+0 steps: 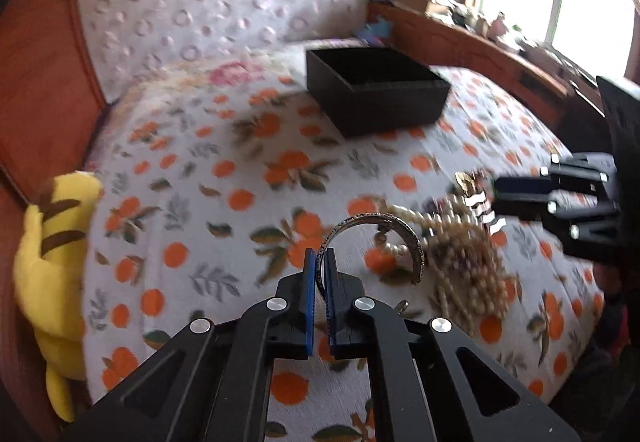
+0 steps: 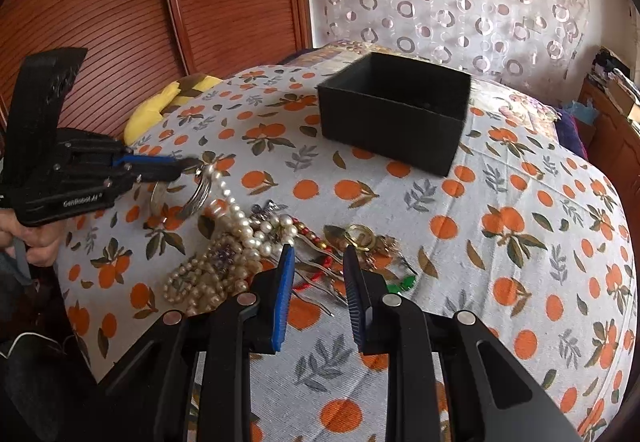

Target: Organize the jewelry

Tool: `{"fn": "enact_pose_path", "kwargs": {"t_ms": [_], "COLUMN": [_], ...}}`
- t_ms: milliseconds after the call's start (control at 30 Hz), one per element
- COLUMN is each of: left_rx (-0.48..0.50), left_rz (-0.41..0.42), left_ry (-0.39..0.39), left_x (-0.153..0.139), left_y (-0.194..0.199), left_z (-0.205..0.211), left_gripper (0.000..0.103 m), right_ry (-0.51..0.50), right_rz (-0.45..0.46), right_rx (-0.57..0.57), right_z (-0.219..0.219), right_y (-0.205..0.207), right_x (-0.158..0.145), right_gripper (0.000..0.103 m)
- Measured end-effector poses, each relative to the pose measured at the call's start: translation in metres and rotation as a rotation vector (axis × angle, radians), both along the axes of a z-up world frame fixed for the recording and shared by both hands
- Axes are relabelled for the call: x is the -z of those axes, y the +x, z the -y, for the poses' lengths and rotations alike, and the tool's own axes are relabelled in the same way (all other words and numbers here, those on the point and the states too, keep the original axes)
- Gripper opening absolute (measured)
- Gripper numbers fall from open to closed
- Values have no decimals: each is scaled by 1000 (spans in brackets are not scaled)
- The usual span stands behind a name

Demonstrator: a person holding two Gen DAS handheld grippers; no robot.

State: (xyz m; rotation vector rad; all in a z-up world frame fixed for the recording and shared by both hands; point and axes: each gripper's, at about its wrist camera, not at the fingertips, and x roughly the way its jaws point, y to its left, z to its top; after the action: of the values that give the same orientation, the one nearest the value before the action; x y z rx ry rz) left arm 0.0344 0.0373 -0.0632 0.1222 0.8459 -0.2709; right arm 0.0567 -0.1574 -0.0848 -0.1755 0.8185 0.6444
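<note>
My left gripper (image 1: 319, 254) is shut on a silver bangle (image 1: 376, 217), pinching its rim so that the ring stands up above the orange-print bedspread (image 1: 224, 170). The right wrist view shows that gripper (image 2: 188, 164) with the bangle (image 2: 204, 190) at the far left edge of a jewelry pile. Pearl necklaces (image 2: 216, 266) lie tangled there beside a gold ring (image 2: 360, 236) and a metal hair comb (image 2: 320, 278). My right gripper (image 2: 318, 256) hovers over the pile with its jaws apart and nothing gripped. A black open box (image 2: 384, 142) sits farther back on the bed.
A yellow plush toy (image 1: 56, 266) lies at the bed's left edge against the wooden wardrobe (image 2: 120, 2). A cluttered wooden shelf (image 1: 480, 46) runs under the window on the right. A person's hand (image 2: 36, 242) holds the left gripper's handle.
</note>
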Motion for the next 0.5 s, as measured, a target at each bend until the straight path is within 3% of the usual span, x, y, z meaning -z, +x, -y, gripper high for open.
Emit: {"fn": "enact_pose_path", "kwargs": {"t_ms": [100, 500], "left_rx": [-48, -69], "left_rz": [82, 119], "left_ry": [22, -26], "left_x": [-15, -26], "left_y": [1, 19], "left_z": [1, 13], "left_gripper": [3, 3], "right_ry": [3, 95], "right_rz": [7, -25], "right_rx": [-11, -84], "right_z": [-5, -23], "right_y": [1, 16], "right_x": [-3, -11], "right_gripper": [27, 27]}}
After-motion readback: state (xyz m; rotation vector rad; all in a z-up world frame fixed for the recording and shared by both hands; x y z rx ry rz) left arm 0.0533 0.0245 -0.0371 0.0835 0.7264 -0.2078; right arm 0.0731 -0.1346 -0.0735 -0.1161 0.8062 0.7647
